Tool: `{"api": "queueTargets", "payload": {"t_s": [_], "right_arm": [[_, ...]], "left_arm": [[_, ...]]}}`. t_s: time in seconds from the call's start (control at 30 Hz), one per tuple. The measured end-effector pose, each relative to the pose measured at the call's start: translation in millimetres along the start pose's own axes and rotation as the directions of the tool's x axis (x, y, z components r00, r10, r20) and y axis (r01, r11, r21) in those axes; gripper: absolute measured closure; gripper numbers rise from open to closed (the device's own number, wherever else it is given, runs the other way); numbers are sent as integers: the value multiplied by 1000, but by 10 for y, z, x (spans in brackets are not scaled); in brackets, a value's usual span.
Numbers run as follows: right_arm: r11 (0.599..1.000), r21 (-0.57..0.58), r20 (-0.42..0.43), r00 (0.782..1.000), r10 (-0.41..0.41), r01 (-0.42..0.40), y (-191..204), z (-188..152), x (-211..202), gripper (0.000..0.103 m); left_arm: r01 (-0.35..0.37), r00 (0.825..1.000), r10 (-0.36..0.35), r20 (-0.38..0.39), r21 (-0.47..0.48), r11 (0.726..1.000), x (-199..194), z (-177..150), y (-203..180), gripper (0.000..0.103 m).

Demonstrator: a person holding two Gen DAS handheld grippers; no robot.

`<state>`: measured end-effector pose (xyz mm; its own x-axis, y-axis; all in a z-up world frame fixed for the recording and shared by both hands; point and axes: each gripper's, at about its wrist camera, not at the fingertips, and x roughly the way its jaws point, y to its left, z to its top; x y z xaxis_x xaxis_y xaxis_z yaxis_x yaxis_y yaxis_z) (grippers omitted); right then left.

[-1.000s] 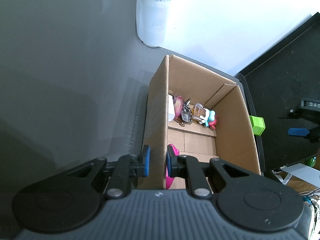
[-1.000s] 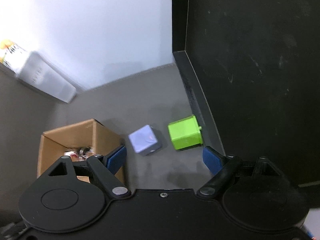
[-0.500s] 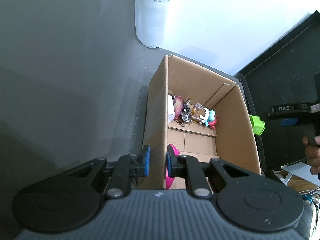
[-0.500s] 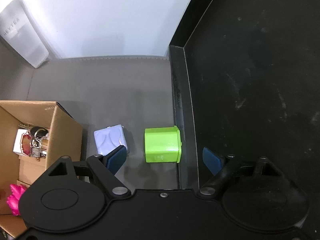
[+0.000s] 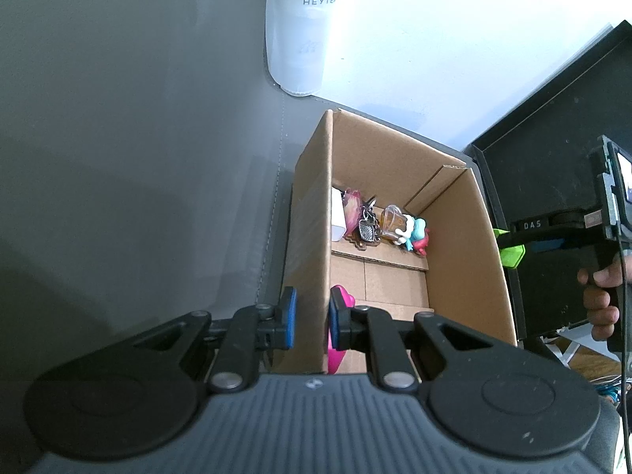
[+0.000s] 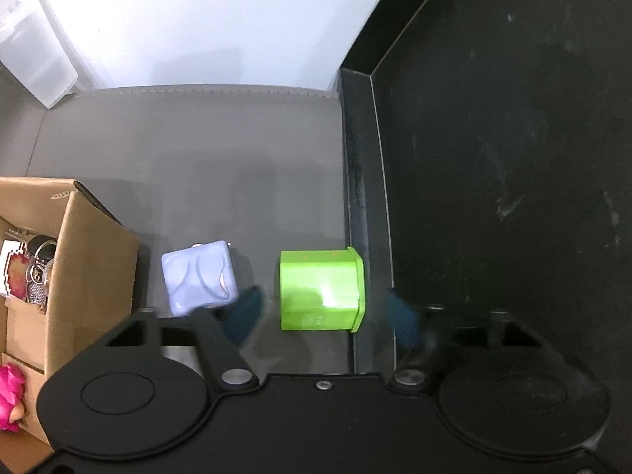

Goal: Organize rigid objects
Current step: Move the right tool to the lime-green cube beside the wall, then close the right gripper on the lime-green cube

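Note:
My left gripper (image 5: 310, 318) is shut on the left wall of an open cardboard box (image 5: 312, 237), one finger outside and one inside. The box holds small trinkets (image 5: 379, 223) at its far end and a pink object (image 5: 341, 316) near my fingers. My right gripper (image 6: 322, 312) is open, its blurred fingers on either side of a green cube (image 6: 320, 290) on the grey mat. A pale blue cube (image 6: 199, 276) lies just left of it, next to the box (image 6: 91, 245). The green cube (image 5: 511, 251) and the right gripper (image 5: 568, 229) also show in the left wrist view.
A black tray (image 6: 513, 158) with a raised rim lies right of the green cube, touching it. A frosted white container (image 5: 300, 27) stands at the back by the white wall. The grey mat (image 6: 197, 150) lies behind the cubes.
My right gripper has dropped lower and closer to the green cube, and its fingers have narrowed around it. The left gripper has kept its hold on the box wall.

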<state>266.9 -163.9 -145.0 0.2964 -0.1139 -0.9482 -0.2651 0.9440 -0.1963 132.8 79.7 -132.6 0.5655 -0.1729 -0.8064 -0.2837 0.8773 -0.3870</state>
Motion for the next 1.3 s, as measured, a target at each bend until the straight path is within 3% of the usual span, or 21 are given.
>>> {"api": "queueTargets", "payload": {"t_s": [0.1,0.13,0.2,0.23,0.47,0.5,0.53,0.6,0.63,0.87,1.1,1.2,1.3], "right_arm": [[1000,13,7,1000,11,-11,-11,-18,-40,57],[1000,18,16,1000,21,-21,-19,-25,-62,63],[997,25,25,997,69,-70,-35,-25,-106,88],[995,35,14,996,90,-91,-38,-14,-133,94],[997,62,-23,998,54,-53,-71,17,-131,91],[996,74,-25,998,54,-52,-93,28,-86,81],[995,84,-27,998,57,-55,-103,27,-87,64],[993,85,-3,997,78,-77,-89,23,-124,44],[995,75,13,997,71,-72,-68,27,-149,39],[998,36,40,998,47,-49,20,106,-128,38],[999,36,8,1000,8,-8,67,98,61,38],[998,56,-8,1000,28,-27,56,36,107,53],[998,52,0,1000,31,-31,51,-9,77,54]], "left_arm": [[-1,1000,1,0,-2,1000,-1,7,5,88],[-1,1000,1,1,-2,1000,1,11,9,88],[0,1000,0,1,-2,1000,0,9,8,88],[-1,1000,1,1,-2,1000,-1,8,10,88],[0,1000,0,1,-1,1000,0,10,13,88],[0,1000,0,2,0,1000,2,17,16,88],[0,1000,0,2,0,1000,0,17,16,88],[0,1000,0,2,-1,1000,-1,11,15,88],[0,1000,0,1,-1,1000,-2,8,13,88],[0,1000,0,2,2,1000,-4,6,18,88],[0,1000,0,2,3,1000,-4,6,20,88],[0,1000,0,3,5,1000,-6,2,22,88],[0,1000,0,3,5,1000,-7,-2,20,88]]}}
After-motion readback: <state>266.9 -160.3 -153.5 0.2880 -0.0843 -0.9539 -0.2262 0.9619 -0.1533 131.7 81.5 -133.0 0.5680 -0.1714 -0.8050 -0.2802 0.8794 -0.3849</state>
